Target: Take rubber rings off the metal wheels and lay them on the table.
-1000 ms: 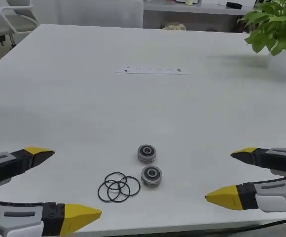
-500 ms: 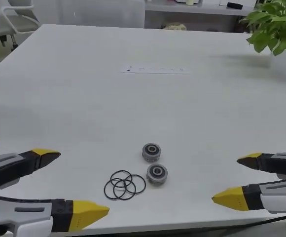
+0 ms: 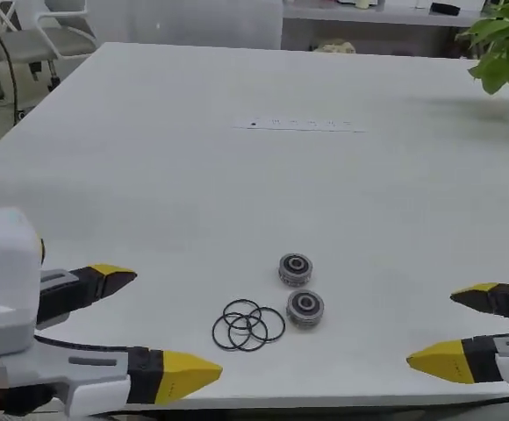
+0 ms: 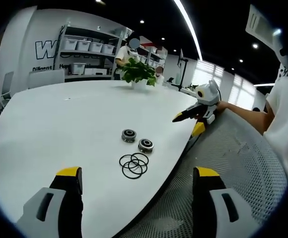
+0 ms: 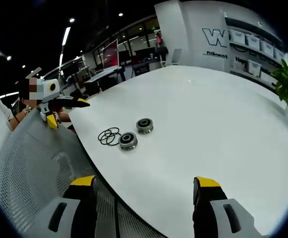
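Observation:
Two metal wheels lie side by side on the white table (image 3: 237,193): the far wheel (image 3: 296,269) and the near wheel (image 3: 305,308). Just left of the near wheel lies a cluster of several black rubber rings (image 3: 247,324), overlapping flat on the tabletop. My left gripper (image 3: 158,329) hovers open at the front left edge, well left of the rings. My right gripper (image 3: 461,331) hovers open at the front right edge, apart from the wheels. The left gripper view shows the wheels (image 4: 138,140) and rings (image 4: 134,165) ahead; the right gripper view shows the wheels (image 5: 135,133) and rings (image 5: 108,135).
A strip of paper with small marks (image 3: 298,124) lies mid-table. A green plant (image 3: 507,48) stands at the far right corner. Office chairs (image 3: 48,39) stand beyond the far left edge. Shelves with boxes (image 4: 87,57) line the back wall.
The head camera has swung left, so everything sits further right in the picture. The left gripper has come further into view; both grippers stay open, and the wheels and rings lie unmoved.

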A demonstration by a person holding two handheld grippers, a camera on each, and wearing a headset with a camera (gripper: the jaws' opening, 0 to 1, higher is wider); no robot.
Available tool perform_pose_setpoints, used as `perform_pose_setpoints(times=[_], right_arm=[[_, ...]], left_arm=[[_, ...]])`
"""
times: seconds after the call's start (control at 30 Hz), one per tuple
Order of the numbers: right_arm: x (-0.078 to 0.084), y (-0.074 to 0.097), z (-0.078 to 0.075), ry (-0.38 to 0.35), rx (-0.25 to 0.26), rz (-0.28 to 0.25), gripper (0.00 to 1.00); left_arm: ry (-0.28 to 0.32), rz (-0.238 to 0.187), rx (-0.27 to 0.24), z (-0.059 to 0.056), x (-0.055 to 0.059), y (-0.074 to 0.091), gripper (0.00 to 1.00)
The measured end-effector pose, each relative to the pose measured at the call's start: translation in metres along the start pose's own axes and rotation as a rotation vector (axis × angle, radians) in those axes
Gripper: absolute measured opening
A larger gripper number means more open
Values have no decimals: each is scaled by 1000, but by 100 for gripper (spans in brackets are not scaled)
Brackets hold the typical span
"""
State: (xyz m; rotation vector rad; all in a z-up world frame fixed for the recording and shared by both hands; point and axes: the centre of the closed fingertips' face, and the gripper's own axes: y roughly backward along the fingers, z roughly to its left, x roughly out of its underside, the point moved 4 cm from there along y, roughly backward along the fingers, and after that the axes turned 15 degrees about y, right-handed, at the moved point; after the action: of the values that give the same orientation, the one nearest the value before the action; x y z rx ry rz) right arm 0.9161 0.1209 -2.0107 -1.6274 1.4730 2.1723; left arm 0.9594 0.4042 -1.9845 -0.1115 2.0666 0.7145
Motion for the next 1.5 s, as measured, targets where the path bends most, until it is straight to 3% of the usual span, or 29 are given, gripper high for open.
perform_pose_setpoints(times=[0.7, 0.87, 1.1, 1.33, 1.5], right_arm=[[6, -1, 3, 28, -13, 50, 77], [7, 0, 2, 31, -3, 56, 76], [16, -2, 3, 63, -4, 126, 76], [16, -2, 4, 67, -19, 127, 76], [16, -2, 4, 65, -22, 122, 76]], left_arm=[[13, 0, -12, 2, 1, 1, 89], [0, 32, -4, 1, 5, -1, 89], [-14, 44, -10, 1, 6, -1, 88], [21, 6, -24, 3, 2, 2, 88], [22, 13, -29, 4, 3, 2, 88]])
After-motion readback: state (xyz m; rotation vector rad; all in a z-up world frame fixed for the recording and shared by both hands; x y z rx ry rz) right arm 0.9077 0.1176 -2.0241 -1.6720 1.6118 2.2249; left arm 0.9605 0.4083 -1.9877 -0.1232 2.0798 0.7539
